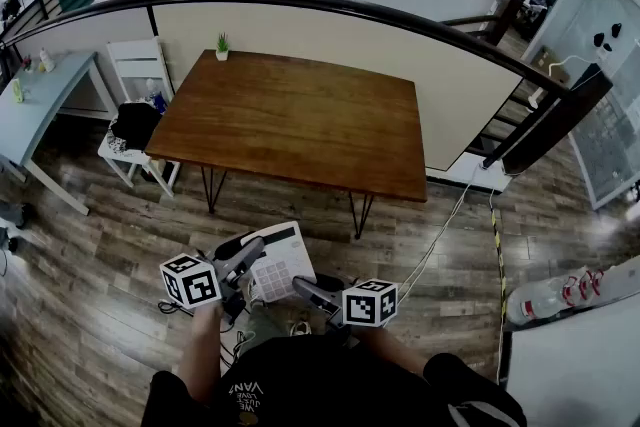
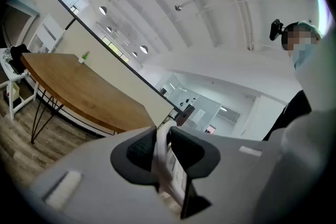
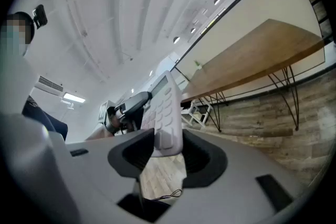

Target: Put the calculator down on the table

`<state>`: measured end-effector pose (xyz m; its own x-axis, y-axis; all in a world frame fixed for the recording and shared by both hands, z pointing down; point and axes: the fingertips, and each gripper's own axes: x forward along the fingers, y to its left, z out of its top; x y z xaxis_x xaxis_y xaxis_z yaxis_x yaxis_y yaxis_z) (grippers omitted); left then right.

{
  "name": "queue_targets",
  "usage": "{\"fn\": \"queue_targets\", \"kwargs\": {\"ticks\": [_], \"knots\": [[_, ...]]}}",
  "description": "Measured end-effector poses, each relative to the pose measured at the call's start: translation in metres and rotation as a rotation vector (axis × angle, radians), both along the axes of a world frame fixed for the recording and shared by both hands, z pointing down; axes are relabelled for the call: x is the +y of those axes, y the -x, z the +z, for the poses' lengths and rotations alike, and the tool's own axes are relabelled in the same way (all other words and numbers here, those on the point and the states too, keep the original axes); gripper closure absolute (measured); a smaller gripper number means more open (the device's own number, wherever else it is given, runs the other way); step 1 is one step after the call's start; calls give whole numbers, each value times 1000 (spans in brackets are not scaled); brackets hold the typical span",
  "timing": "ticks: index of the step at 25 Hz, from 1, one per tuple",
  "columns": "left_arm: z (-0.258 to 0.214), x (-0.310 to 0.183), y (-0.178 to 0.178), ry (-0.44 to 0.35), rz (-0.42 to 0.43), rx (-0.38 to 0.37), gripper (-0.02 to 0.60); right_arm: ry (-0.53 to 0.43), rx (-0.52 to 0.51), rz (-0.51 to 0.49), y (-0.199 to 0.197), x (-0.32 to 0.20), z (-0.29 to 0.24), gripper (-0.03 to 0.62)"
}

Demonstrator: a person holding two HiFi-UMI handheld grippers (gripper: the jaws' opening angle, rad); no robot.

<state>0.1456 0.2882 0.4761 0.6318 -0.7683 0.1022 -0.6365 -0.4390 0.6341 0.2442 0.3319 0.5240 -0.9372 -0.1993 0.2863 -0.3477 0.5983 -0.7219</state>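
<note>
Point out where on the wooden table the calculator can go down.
Nearly all of the wooden table is bare, from its near edge to the curved wall behind. Only the far left corner is taken, by a small potted plant. Off its left end it is crowded: a white stool with a black bag.

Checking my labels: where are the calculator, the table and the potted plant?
calculator (image 1: 278,267), head view, its keypad.
table (image 1: 300,120), head view, bare middle of its top.
potted plant (image 1: 222,44), head view, its leaves.
</note>
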Motion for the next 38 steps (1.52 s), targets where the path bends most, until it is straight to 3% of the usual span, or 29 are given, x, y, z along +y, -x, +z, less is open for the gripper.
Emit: {"fn": "queue_targets", "kwargs": {"ticks": [18,27,38], "knots": [[1,-26,23,1,-42,26,509,-25,-10,-21,18,-28,-6,424],[1,-68,87,16,-1,28,510,-10,9,2,84,-66,-7,424],[-3,-118,194,2,74,13,510,-10,11,71,196,-110,-8,424]]}}
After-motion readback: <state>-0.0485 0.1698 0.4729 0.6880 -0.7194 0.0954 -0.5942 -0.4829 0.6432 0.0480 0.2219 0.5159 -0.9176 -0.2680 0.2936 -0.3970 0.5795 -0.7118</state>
